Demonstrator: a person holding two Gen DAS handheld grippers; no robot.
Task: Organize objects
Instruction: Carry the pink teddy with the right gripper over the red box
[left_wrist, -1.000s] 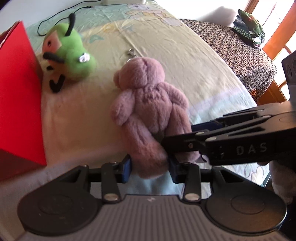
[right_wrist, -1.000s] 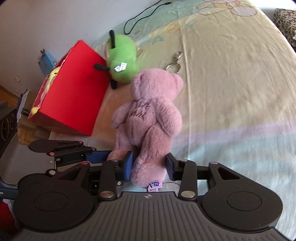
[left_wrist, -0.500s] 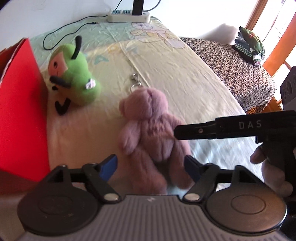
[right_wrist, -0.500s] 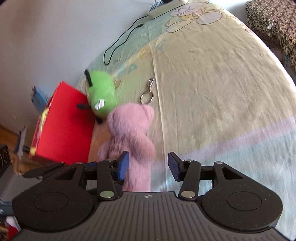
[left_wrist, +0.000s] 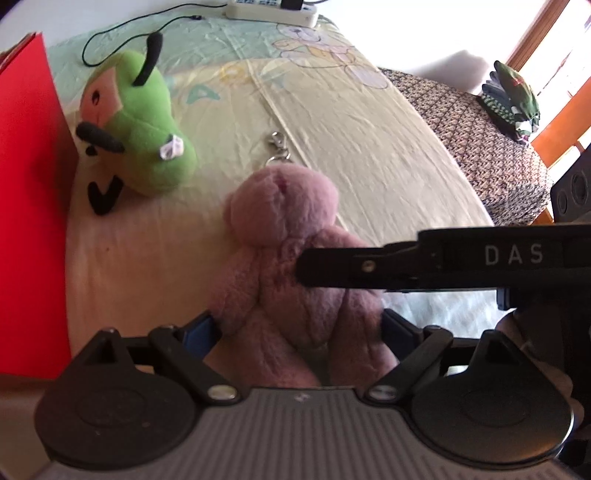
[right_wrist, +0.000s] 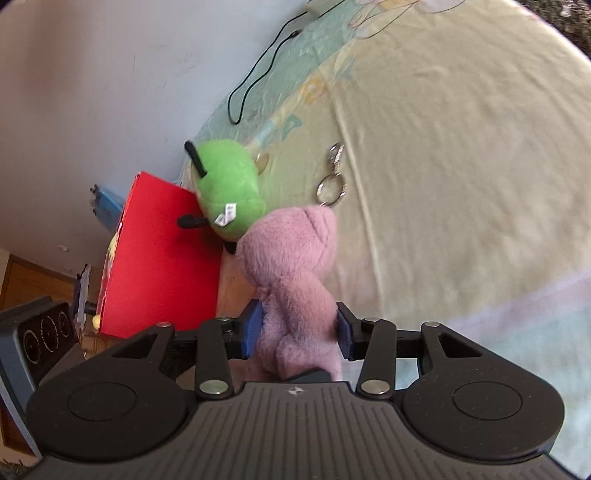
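Note:
A pink plush bear (left_wrist: 295, 280) with a metal keyring (left_wrist: 277, 147) is on the yellow bed sheet (left_wrist: 369, 147). My right gripper (right_wrist: 297, 332) is shut on the bear (right_wrist: 295, 280) at its body and holds it tilted; its black finger crosses the left wrist view (left_wrist: 424, 258). My left gripper (left_wrist: 301, 332) is open, its jaws wide either side of the bear's legs. A green plush toy (left_wrist: 140, 129) lies against a red box (left_wrist: 29, 206); both show in the right wrist view too, the green toy (right_wrist: 229, 188) against the red box (right_wrist: 162, 258).
A white power strip (left_wrist: 271, 9) and black cable (left_wrist: 122, 33) lie at the bed's far end. A patterned blanket (left_wrist: 472, 147) with a green object (left_wrist: 511, 96) lies on the right. The wall (right_wrist: 110, 74) stands left of the bed.
My left gripper let go of the bear's leg and opened wide. My right gripper released, shifted, then closed again on the bear's body and raised it.

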